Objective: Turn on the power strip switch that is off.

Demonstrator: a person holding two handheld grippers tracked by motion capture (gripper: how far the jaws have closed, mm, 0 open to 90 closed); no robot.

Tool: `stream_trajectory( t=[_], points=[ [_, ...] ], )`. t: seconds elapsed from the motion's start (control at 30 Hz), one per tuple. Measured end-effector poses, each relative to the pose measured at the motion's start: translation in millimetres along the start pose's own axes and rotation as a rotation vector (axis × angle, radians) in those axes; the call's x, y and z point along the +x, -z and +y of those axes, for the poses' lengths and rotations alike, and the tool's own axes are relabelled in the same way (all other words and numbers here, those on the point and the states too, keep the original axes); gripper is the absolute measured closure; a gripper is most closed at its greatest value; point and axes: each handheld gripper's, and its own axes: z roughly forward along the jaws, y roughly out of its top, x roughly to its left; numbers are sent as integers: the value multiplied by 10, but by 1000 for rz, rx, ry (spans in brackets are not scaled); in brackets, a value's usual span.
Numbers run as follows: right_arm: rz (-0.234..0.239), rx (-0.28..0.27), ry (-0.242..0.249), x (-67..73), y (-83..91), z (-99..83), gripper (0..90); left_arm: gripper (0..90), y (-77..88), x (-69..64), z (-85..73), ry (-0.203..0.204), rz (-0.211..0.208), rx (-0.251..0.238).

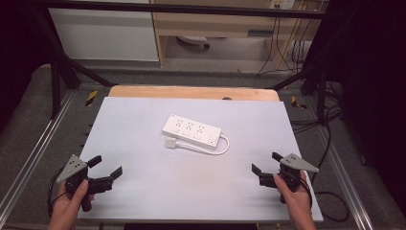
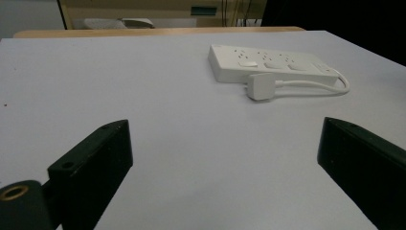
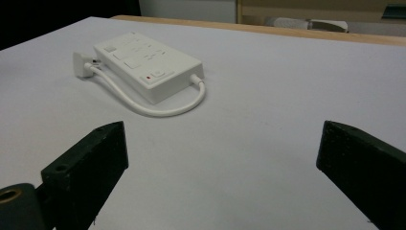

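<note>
White plastic power strip (image 1: 192,130) is lying near the middle of the pale grey table top (image 1: 143,191), its long axis running from far-left to near-right in the high view, sockets facing up. Its own white cord (image 1: 210,149) is looping out of the right-hand end and curling back along the near side, ending in a flat plug (image 1: 171,143) that is resting on the table just beside the strip's left near corner. Left gripper (image 1: 106,170) is hovering at the near left corner of the table, jaws spread wide and holding nothing; right gripper (image 1: 267,163) is hovering at the near right edge, jaws likewise wide and empty. Both are pointing inward toward the strip and sitting well apart from it. Judging by position, the plug is lying closer to the left gripper, the switch end (image 3: 158,75) closer to the right. Nothing is standing on the bare surface between either gripper and the strip; only the cord loop is crossing the right gripper's approach.
</note>
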Motion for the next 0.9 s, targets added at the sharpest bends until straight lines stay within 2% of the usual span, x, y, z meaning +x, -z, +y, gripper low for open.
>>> stream_trajectory(
  t=[0.13, 0.27, 0.33, 0.43, 0.6, 0.7, 0.9],
  points=[
    [15, -36, -1, 40, 5, 50, 48, 50, 4, 2, -4, -5, 4, 5],
    [-10, -80, 9, 61, 18, 136, 55, 50, 5, 3, -5, -6, 4, 5],
    [-3, -92, 15, 63, 9, 183, 60, 50, 0, 4, -7, -7, 5, 7],
    [3, -75, 26, 73, -20, 242, 60, 50, 1, 1, -7, -6, 4, 6],
    [29, -67, 3, 96, -84, 313, 40, 50, 1, 0, -8, -7, 3, 6],
    [36, -63, 5, 112, -129, 370, 40, 50, -2, -4, -8, -12, 1, 6],
    [46, -72, 9, 143, -209, 503, 39, 50, -1, -2, -9, -10, 4, 8]
  ],
)
